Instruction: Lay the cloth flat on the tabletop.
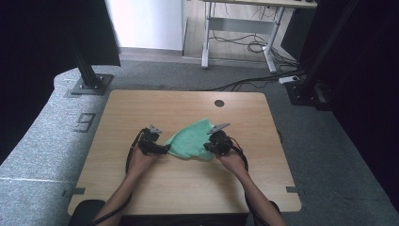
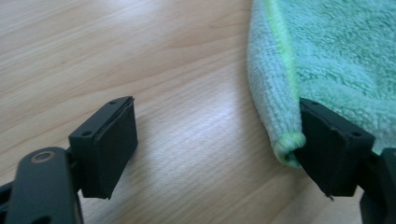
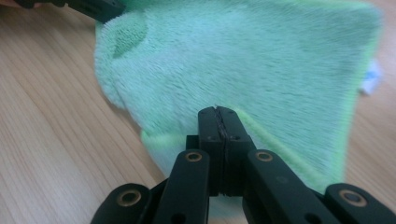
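Note:
A green terry cloth (image 1: 190, 139) lies rumpled on the wooden table (image 1: 188, 188), between my two grippers. My left gripper (image 1: 165, 149) sits at the cloth's left edge. In the left gripper view its jaws (image 2: 215, 144) stand wide open over bare wood, and the cloth's folded hem (image 2: 280, 107) touches the inner face of the right-hand jaw. My right gripper (image 1: 207, 147) is at the cloth's near right side. Its jaws (image 3: 218, 112) are pressed together where the cloth's hem (image 3: 243, 60) rises to meet their tips.
A round cable hole (image 1: 219, 103) sits near the table's far edge. A small white tag (image 3: 371, 77) hangs off the cloth's far corner. Black frame posts (image 1: 87, 70) stand on the carpet beyond the table, with a desk and cables behind.

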